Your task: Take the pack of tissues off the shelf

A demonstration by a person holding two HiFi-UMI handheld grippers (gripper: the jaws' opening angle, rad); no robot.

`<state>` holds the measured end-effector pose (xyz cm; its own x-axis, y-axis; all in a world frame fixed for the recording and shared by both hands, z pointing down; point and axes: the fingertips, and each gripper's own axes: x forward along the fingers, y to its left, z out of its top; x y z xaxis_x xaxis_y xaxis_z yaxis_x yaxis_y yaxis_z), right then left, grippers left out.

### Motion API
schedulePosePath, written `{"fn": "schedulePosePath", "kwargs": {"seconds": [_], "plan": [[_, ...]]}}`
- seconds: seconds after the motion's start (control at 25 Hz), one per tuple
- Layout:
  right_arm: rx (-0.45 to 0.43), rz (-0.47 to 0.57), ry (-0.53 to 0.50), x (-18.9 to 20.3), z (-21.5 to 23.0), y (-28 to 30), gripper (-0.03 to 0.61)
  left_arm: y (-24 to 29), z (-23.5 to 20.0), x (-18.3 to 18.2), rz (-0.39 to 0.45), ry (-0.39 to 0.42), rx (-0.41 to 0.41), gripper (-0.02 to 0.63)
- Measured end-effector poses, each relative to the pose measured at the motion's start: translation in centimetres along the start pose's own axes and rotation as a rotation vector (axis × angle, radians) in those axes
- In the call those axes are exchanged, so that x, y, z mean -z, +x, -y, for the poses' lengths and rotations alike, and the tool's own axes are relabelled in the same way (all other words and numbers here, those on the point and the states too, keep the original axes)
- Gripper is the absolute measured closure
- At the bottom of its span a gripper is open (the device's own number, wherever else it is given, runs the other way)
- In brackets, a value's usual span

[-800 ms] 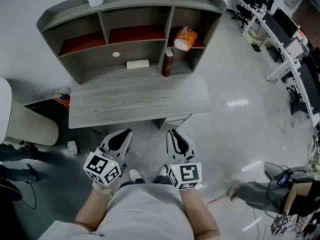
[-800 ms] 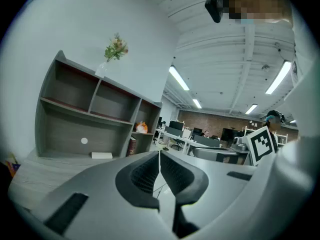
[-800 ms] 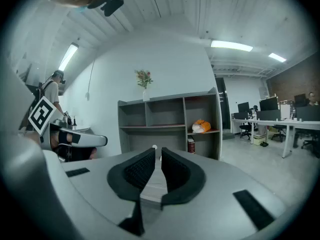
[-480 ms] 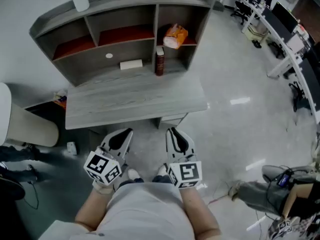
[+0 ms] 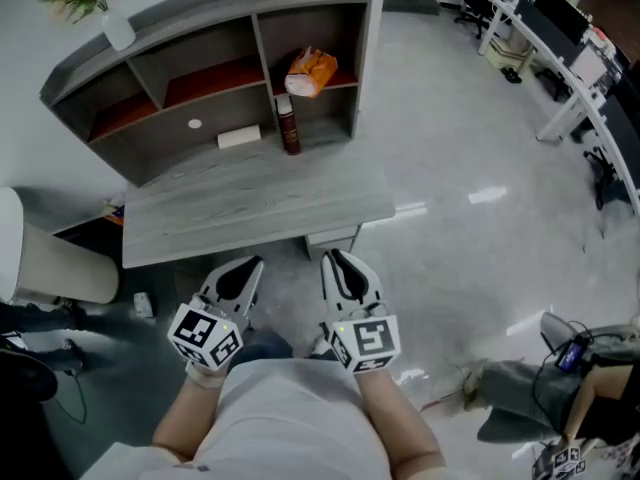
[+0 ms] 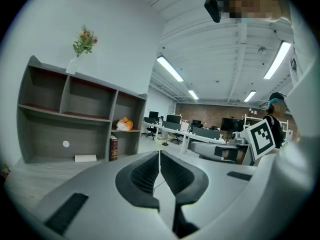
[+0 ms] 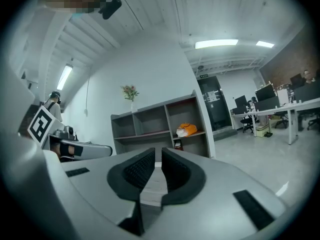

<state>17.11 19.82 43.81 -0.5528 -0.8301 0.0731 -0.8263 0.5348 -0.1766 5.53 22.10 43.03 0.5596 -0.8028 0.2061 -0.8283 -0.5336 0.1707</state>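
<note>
Hovering in front of the counter (image 5: 250,203), both tongs are empty. The left tongs (image 5: 246,268) are clenched tip to tip, and the right tongs (image 5: 340,263) are parted by only a slit. The orange pack of tissues (image 5: 311,71) lies in the upper right compartment of the shelf (image 5: 200,28), well apart from both.

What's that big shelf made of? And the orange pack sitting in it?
The shelf looks like wood or wood-look board with a matte grey finish, because streaky grain lines run along it. Its inner boards look reddish. The pack of tissues is probably soft plastic wrap, orange and white, since its shape is lumpy and crumpled. It is too small to be sure.
</note>
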Motion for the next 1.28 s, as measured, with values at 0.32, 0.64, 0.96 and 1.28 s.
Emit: {"fn": "schedulePosePath", "kwargs": {"seconds": [0.32,0.64,0.96,1.28], "plan": [[0.008,-0.009,0.018,-0.1,2.7,1.2,0.529,3.4,-0.3,-0.6,-0.010,0.003,0.010,0.594],[0.017,-0.037,-0.002,-0.2,5.1,5.2,0.530,7.3,-3.5,-1.3,-0.003,-0.019,0.022,0.594],[0.041,-0.061,0.007,0.3,7.4,13.2,0.529,12.0,-10.1,-3.4,0.008,-0.028,0.042,0.594],[0.098,-0.049,0.086,-0.8,9.3,22.2,0.529,16.6,-17.6,-6.8,0.005,-0.016,0.100,0.594]]}}
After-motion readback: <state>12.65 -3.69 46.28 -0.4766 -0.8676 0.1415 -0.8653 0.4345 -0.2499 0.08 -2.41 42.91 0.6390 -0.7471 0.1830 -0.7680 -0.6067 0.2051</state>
